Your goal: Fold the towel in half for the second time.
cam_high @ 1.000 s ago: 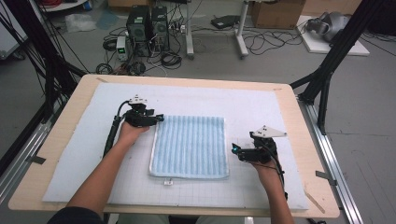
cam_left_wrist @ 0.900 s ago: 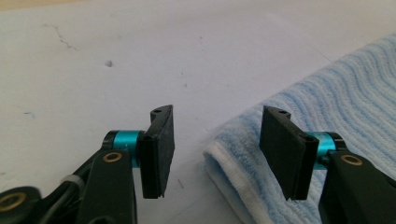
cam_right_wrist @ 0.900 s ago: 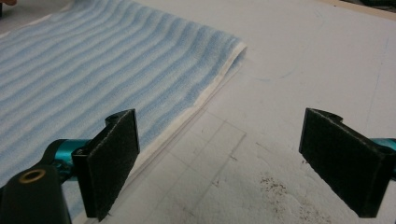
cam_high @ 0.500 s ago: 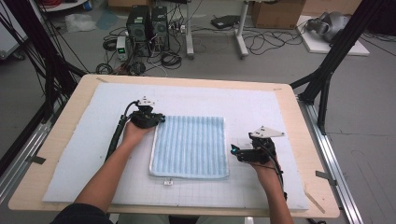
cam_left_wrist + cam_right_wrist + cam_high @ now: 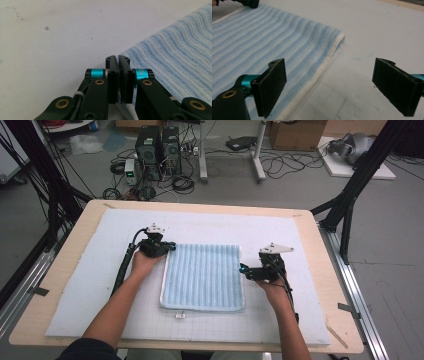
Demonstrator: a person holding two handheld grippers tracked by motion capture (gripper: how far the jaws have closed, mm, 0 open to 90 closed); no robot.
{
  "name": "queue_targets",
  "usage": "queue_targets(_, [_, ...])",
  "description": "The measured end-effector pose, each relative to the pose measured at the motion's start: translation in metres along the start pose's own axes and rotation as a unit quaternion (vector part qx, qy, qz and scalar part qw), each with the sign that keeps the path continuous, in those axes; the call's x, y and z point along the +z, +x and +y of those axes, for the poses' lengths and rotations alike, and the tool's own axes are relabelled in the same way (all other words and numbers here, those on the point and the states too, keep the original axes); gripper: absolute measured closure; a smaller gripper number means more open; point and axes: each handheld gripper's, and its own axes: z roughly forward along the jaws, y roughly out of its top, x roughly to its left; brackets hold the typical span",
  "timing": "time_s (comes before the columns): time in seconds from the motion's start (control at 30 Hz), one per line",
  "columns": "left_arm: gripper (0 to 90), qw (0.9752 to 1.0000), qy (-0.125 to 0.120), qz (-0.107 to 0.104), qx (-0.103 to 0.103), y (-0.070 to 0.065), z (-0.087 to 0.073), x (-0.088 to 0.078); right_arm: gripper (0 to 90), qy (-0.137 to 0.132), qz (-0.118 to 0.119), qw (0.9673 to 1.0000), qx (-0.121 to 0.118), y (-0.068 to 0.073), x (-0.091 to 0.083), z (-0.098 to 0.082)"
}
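Rounded wooden table point(image 5: 60, 285) is covered by a white foam mat point(image 5: 100, 290). At mat centre, a folded light-blue ribbed towel point(image 5: 204, 276), cream-edged, is laid flat. Left gripper point(image 5: 169, 247), at towel's far-left corner, has just been closing; black jaws are together; cloth between can't be told. Right gripper point(image 5: 242, 269), at towel's right edge, is held w/ jaws wide apart.

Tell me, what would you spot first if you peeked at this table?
A blue striped towel lying flat in the middle of the white mat catches the eye first. The left gripper sits at the towel's far left corner with its jaws shut. The right gripper hovers wide open at the towel's right edge.
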Motion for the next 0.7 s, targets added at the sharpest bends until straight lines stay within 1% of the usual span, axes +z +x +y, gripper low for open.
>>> queue_targets(0.1, [85.9,1.0,0.001,0.0,0.001,0.0,0.0,0.0,11.7,0.028,0.003,0.9996,-0.009,-0.002,0.02,0.012])
queue_targets(0.13, [85.9,1.0,0.001,-0.001,0.001,0.0,0.0,0.0,12.9,0.03,0.004,0.9995,-0.011,-0.003,0.025,0.016])
queue_targets(0.17, [85.9,1.0,0.0,-0.001,0.0,0.0,0.0,0.0,15.4,0.032,0.007,0.9994,-0.008,-0.004,0.03,0.019])
queue_targets(0.27, [85.8,1.0,0.001,0.0,0.002,0.0,0.0,0.0,23.1,0.033,0.016,0.9993,-0.009,-0.008,0.044,0.027])
queue_targets(0.33, [85.8,1.0,0.001,-0.001,0.001,0.0,0.0,0.0,26.8,0.036,0.017,0.9992,0.003,-0.011,0.051,0.031])
queue_targets(0.47, [85.8,1.0,-0.001,-0.002,-0.002,0.001,0.0,0.0,39.6,0.035,0.015,0.9992,0.012,-0.016,0.063,0.038])
queue_targets(0.53, [85.8,1.0,-0.001,-0.003,-0.003,0.001,0.0,0.0,45.0,0.043,0.021,0.9988,0.012,-0.017,0.069,0.04])
queue_targets(0.57, [85.8,1.0,-0.001,-0.002,-0.002,0.001,0.0,0.0,49.9,0.051,0.026,0.9983,0.011,-0.018,0.072,0.04])
queue_targets(0.6, [85.8,1.0,0.0,-0.003,-0.002,0.001,0.0,0.0,53.7,0.058,0.03,0.9979,0.004,-0.017,0.075,0.04])
queue_targets(0.63, [85.9,1.0,0.0,-0.004,-0.003,0.001,-0.001,0.0,62.2,0.066,0.032,0.9973,0.001,-0.016,0.077,0.039])
queue_targets(0.67, [85.9,1.0,-0.001,-0.004,-0.003,0.001,-0.001,0.0,65.6,0.079,0.042,0.996,-0.006,-0.015,0.08,0.037])
queue_targets(0.7, [85.9,1.0,-0.001,-0.005,-0.004,0.001,-0.001,-0.001,72.2,0.076,0.044,0.9961,-0.009,-0.015,0.081,0.037])
